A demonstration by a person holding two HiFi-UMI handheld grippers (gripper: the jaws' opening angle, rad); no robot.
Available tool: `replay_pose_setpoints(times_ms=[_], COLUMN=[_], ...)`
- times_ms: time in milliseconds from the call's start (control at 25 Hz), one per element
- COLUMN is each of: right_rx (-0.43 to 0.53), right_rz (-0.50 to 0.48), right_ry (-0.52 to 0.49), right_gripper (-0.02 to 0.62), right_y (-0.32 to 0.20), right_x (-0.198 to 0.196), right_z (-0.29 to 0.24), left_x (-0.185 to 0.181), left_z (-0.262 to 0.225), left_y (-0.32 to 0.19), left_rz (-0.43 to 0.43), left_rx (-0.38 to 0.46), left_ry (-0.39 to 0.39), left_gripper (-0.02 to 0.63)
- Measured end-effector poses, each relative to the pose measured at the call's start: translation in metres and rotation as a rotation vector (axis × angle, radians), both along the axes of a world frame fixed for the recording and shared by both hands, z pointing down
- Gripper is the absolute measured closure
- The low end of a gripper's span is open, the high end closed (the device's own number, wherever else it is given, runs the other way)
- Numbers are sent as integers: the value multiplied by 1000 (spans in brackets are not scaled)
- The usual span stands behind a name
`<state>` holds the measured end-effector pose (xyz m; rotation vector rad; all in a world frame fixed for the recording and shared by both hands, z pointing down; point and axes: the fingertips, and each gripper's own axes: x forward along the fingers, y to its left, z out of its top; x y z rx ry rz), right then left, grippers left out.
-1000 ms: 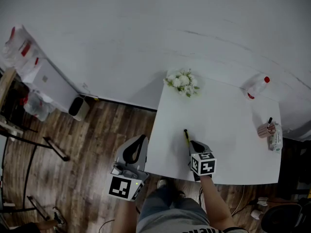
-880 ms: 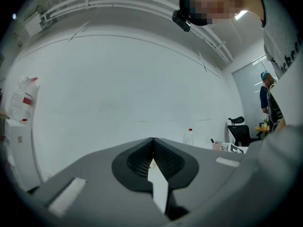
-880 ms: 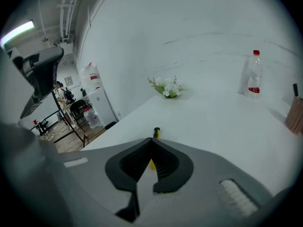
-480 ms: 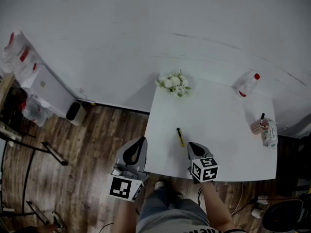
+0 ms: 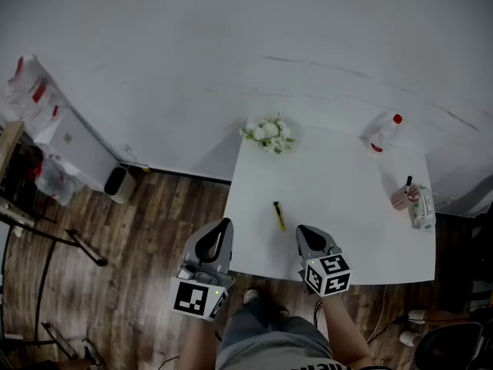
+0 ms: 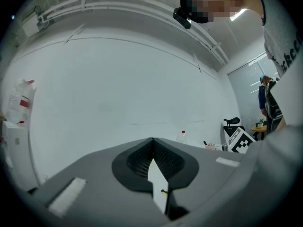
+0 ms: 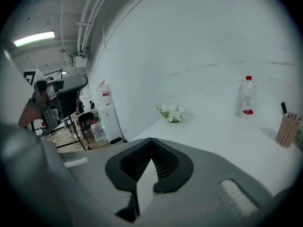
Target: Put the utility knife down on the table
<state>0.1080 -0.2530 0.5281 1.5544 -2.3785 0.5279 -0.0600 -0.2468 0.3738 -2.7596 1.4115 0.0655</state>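
Observation:
The utility knife [image 5: 278, 216], thin with a yellow body, lies flat on the white table [image 5: 347, 206] near its front left. My right gripper [image 5: 302, 230] is shut on nothing, at the table's front edge, a short way right of the knife and apart from it. Left of the table, over the wooden floor, my left gripper [image 5: 224, 223] is also shut and empty. In the left gripper view a speck of the yellow knife [image 6: 164, 191] shows below the closed jaws of the left gripper [image 6: 152, 140]. The right gripper [image 7: 150, 140] points across the table; the knife is hidden there.
White flowers [image 5: 267, 133] sit at the table's far left corner, a red-capped bottle [image 5: 383, 133] at the far right. A pen cup [image 5: 400, 197] and a small packet [image 5: 421, 210] stand by the right edge. A white cabinet [image 5: 69, 137] and bin [image 5: 119, 179] stand against the left wall.
My right gripper has drawn back toward the table's front edge, away from the knife, which stays lying on the table. The left gripper has hardly moved.

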Motion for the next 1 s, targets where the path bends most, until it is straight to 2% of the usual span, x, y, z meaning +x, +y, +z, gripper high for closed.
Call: replay_pose_setpoints(times_ms=[1000], right_rx=[279], right_rz=[-56], right_ry=[-20], right_gripper=[594], right_y=[44], right_x=[16], right_z=[-97], left_x=[25], left_z=[-16], left_y=[33], left_rz=[5], left_rx=[34], left_ry=[-3], left_gripper=[594])
